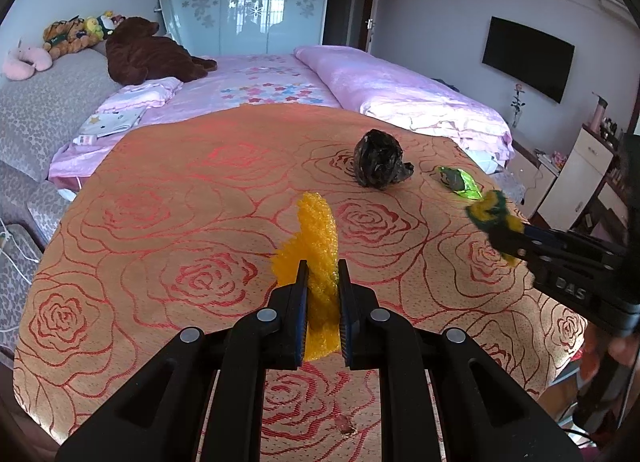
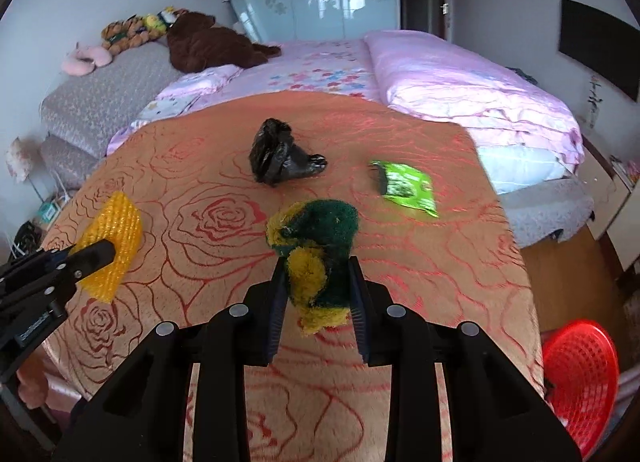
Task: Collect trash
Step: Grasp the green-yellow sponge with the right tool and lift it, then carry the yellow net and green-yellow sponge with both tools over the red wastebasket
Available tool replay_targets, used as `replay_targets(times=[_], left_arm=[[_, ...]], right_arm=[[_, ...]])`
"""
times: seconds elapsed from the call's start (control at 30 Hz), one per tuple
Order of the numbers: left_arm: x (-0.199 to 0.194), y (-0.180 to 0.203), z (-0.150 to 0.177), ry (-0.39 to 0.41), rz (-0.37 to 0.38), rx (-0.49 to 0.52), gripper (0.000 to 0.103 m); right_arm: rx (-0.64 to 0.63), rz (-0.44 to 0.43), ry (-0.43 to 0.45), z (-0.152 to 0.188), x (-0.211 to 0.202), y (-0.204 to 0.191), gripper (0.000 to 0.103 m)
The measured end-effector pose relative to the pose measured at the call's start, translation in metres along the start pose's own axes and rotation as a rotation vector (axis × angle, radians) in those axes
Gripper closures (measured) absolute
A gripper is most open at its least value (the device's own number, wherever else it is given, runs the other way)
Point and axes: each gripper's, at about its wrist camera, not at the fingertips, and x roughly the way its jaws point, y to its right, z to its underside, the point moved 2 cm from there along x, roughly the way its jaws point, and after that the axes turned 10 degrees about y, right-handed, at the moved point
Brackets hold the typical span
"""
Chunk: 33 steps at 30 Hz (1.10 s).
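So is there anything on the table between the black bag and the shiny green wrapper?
No. In the right wrist view, only bare rose-patterned tablecloth lies between the crumpled black bag and the green wrapper.

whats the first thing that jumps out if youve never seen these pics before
Each tool is clamped on a piece of trash above the rose-patterned table: the left tool on yellow foam netting, the right tool on a green and yellow scouring sponge. Beyond them, a crumpled black bag and a green wrapper lie on the table, and a red basket stands lower right.
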Motion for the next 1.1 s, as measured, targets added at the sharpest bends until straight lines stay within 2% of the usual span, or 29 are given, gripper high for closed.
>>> replay_targets(times=[0.33, 0.8, 1.1], left_arm=[[-0.003, 0.019, 0.004, 0.0, 0.028, 0.022, 0.091], [-0.005, 0.047, 0.004, -0.004, 0.08, 0.06, 0.091], [-0.004, 0.069, -0.006, -0.006, 0.14, 0.08, 0.091]], right_arm=[[0.039, 0.07, 0.074, -0.001, -0.047, 0.021, 0.074], [0.111, 0.13, 0.104, 0.005, -0.082, 0.06, 0.074], [0.155, 0.185, 0.111, 0.01, -0.096, 0.087, 0.074]])
